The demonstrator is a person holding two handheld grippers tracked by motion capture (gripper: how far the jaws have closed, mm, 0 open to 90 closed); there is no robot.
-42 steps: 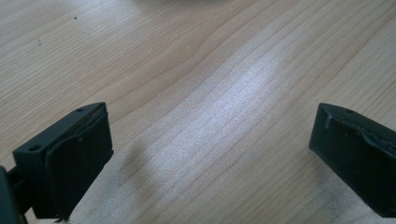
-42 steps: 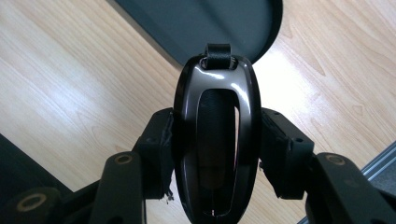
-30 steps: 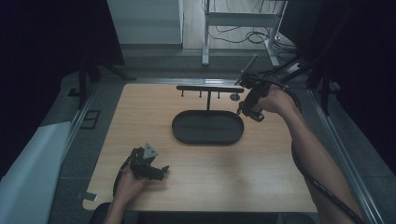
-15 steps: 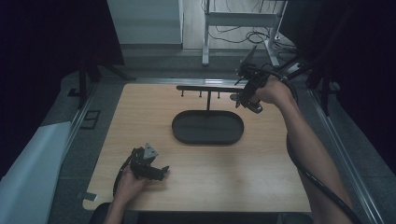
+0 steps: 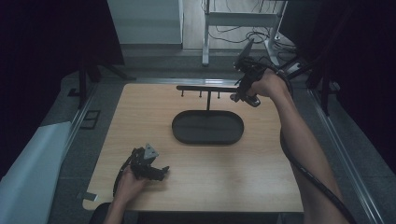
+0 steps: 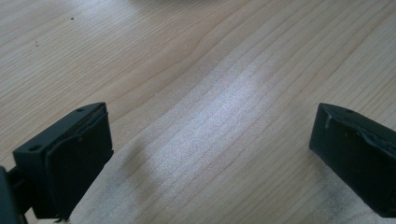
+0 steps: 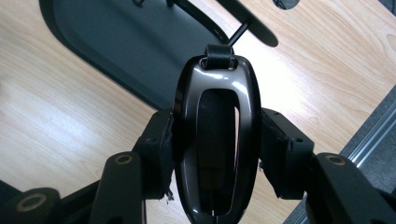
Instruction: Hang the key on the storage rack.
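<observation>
A glossy dark oval key fob (image 7: pixel 217 140) with a short strap loop at its top sits between the pads (image 7: pixel 159 154) of my right gripper (image 7: pixel 217 156), which is shut on it. In the high view that gripper (image 5: pixel 246 97) hangs in the air by the right end of a black hook stand's bar (image 5: pixel 205 87). Under the stand lies a black oval tray (image 5: pixel 180 133), seen below the fob as a dark tray (image 7: pixel 116 42) in the right gripper view. My left gripper (image 5: pixel 156 172) rests at the table's front left, open, with bare wood between its fingers (image 6: pixel 79 154).
The wooden table (image 5: pixel 261 177) has room in front of the tray and on both sides of it. A metal rail (image 5: pixel 327 126) runs along the right edge. Small hooks (image 5: pixel 201 94) hang under the stand's bar. A black cable (image 5: pixel 303 168) trails from the right gripper along the forearm.
My right hand has risen and drifted toward the far right end of the stand's bar, still holding the fob. The left hand has stayed put.
</observation>
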